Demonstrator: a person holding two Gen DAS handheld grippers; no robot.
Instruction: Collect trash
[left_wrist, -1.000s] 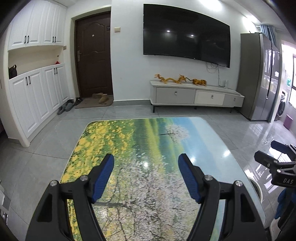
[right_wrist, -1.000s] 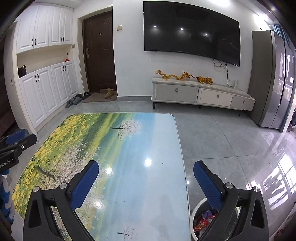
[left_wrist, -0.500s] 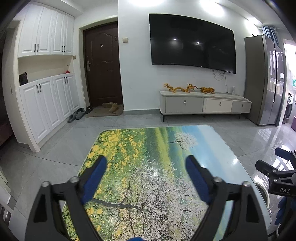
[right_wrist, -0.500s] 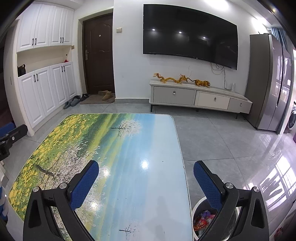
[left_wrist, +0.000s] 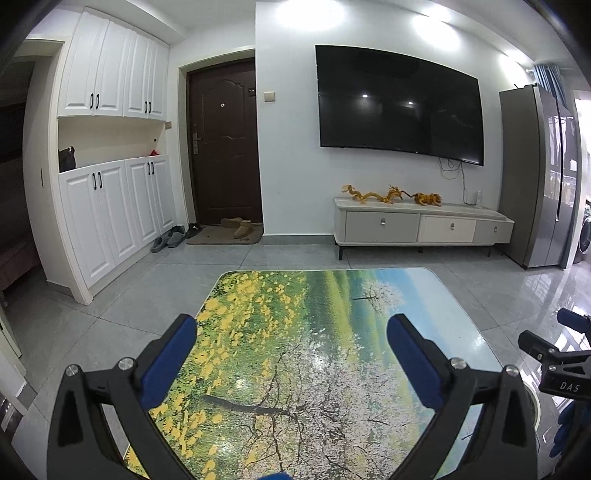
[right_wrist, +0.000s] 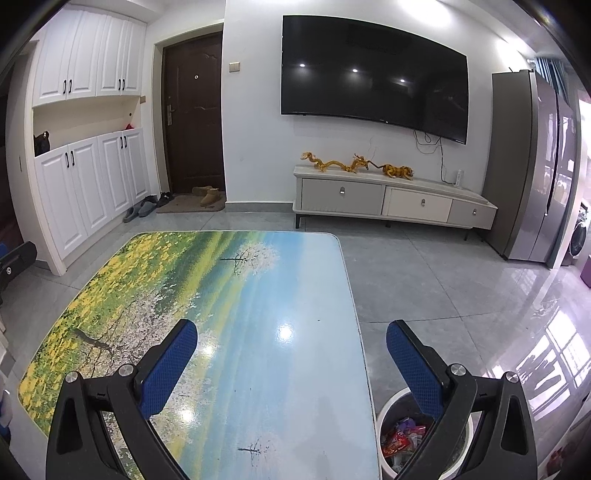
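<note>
The left gripper (left_wrist: 291, 347) has just been opening, nothing inside; the right gripper (right_wrist: 291, 350) gapes wide over the table (right_wrist: 258, 295), beside the trash bin (right_wrist: 388, 413).

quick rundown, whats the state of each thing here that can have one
left claw: open, nothing between its fingers, jaws have just been opening
right claw: open, empty
trash bin: open top, on the floor beside the table, coloured wrappers inside
table: no trash visible on top
front door: closed
TV: off
cabinet drawers: closed
</note>
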